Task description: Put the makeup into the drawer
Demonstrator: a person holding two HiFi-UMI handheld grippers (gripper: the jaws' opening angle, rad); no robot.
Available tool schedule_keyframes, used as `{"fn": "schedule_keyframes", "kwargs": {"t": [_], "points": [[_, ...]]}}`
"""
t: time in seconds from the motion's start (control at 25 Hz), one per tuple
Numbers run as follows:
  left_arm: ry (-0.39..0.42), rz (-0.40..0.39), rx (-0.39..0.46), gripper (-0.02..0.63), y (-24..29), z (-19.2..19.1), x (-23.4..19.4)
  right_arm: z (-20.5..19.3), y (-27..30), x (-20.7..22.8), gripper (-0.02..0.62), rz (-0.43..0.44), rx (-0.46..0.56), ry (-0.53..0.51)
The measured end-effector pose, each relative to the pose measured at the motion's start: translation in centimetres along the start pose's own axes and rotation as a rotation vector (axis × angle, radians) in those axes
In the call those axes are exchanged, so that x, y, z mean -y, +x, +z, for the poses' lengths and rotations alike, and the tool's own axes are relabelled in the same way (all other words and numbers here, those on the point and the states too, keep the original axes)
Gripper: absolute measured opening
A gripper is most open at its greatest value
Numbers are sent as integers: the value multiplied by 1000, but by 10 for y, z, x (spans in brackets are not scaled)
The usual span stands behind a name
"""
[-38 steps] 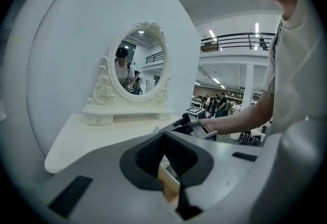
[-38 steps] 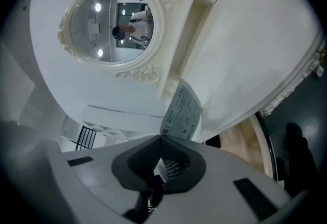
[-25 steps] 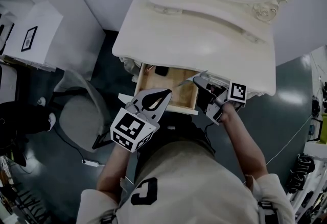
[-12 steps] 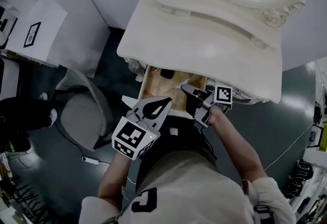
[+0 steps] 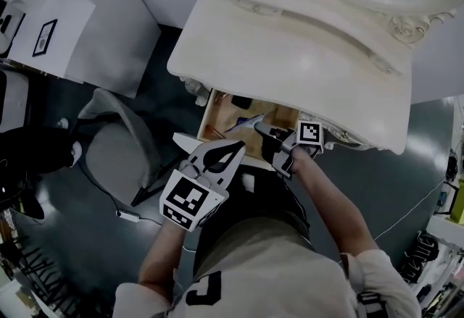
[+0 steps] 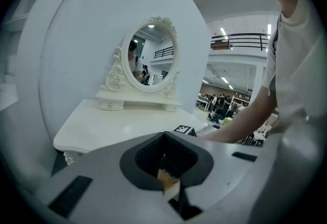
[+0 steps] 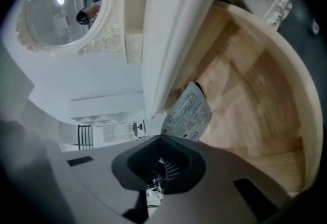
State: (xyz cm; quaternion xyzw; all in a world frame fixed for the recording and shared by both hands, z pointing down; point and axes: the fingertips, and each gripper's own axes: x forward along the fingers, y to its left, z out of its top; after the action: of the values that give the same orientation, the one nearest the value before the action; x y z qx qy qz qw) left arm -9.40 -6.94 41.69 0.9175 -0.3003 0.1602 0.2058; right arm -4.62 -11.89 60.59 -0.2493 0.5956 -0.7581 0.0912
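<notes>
Evidently for release, the right hand-held gripper [image 7: 164, 139] clamps a printed packet [image 7: 187, 114], probably makeup, over the drawer [image 7: 255, 110]; left hand-held gripper [image 5: 233, 145] closed, empty.

My head camera looks steeply down on the table [image 5: 290, 56] and open drawer [image 5: 220, 121]. The camera on my left gripper [image 5: 238, 145] faces across it to the mirror [image 6: 151, 54], from farther back. The one on my right gripper [image 5: 259, 127] sits close over the drawer, tilted sideways; both catch the mirror.
</notes>
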Motion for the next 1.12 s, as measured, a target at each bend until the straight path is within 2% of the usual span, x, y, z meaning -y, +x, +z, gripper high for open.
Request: {"fn": "schedule_keyframes", "kwargs": {"t": [0.08,0.2,0.48,0.6,0.88,1.12], "points": [[-10,-1,-5,57,3,-1,-2,0,-5,18,26,-86,-6,16],[-20,-6,-17,56,8,-5,-4,0,-12,40,28,-227,-43,-19],[-12,-32,-15,57,19,-3,0,-15,-35,75,28,-515,-218,-138],[-6,-38,-14,56,20,-2,0,-9,-39,76,28,-559,-204,-189],[7,-10,-25,56,16,-2,-7,17,-45,79,28,-634,-63,-240],[12,14,-21,55,13,0,-16,34,-51,71,28,-630,-13,-369]]}}
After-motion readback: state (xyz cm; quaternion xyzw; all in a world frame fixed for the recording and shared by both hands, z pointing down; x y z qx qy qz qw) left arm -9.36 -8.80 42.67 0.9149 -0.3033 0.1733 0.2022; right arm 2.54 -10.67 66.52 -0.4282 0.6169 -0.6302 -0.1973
